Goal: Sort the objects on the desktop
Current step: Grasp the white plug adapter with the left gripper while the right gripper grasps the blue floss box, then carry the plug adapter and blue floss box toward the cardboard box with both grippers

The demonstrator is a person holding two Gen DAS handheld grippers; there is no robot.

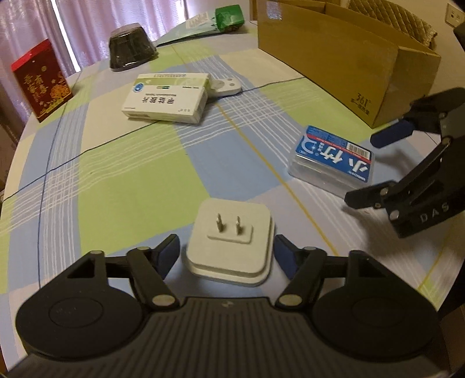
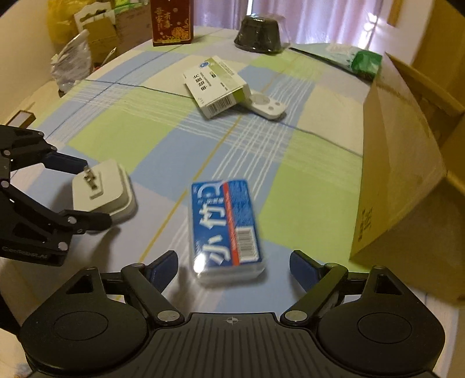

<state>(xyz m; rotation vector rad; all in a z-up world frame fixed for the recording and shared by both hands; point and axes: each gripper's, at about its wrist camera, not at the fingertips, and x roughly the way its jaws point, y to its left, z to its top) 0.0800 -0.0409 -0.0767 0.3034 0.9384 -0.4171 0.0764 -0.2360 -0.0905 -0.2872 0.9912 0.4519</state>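
Note:
A white plug adapter [image 1: 229, 247] lies prongs-up on the checked tablecloth [image 1: 116, 174]. My left gripper [image 1: 226, 251] is open, its blue pads close on either side of the adapter with thin gaps showing. In the right wrist view the same adapter [image 2: 104, 192] sits between the left gripper's fingers [image 2: 84, 192]. A clear box with a blue label [image 2: 225, 229] lies just ahead of my right gripper [image 2: 232, 269], which is open and holds nothing. In the left wrist view the right gripper [image 1: 375, 168] stands beside that blue-labelled box [image 1: 334, 157].
An open cardboard box [image 1: 348, 58] stands on the right side of the table. A white and green medicine box [image 1: 167, 97] rests partly on a white remote [image 1: 225, 85] mid-table. A red box [image 1: 40, 78], a dark wrapped bowl [image 1: 130, 48] and a green packet [image 1: 229, 16] line the far edge.

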